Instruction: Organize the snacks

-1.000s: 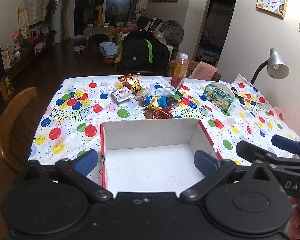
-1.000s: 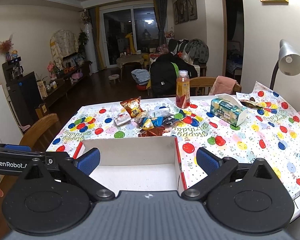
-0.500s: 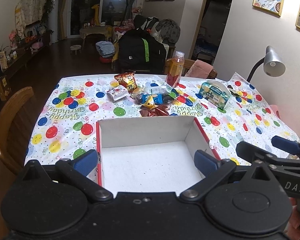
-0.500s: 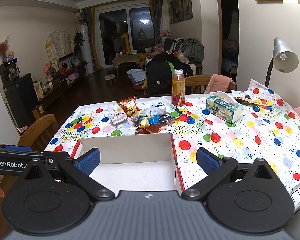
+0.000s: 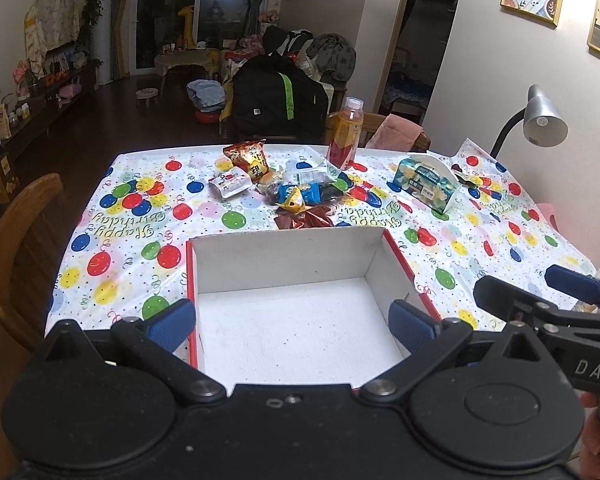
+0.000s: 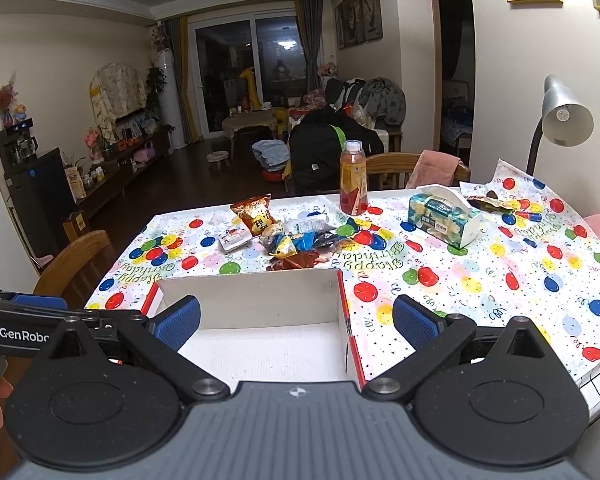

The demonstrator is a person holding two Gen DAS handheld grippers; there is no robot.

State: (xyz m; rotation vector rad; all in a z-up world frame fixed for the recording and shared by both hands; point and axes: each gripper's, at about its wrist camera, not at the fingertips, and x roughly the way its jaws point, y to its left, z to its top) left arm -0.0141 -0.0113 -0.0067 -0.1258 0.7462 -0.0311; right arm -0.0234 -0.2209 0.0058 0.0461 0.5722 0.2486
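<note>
A: Since a second ago we've pulled both tools back slightly; the table sits lower in both views. Our left gripper (image 5: 292, 322) hangs wide and empty over the white box (image 5: 300, 320).

B: Our right gripper (image 6: 296, 322) is wide and empty too. The snack pile (image 6: 288, 240) waits at twelve o'clock, just beyond the box. Nothing's packed yet; we judge the first reach comes next.
</note>
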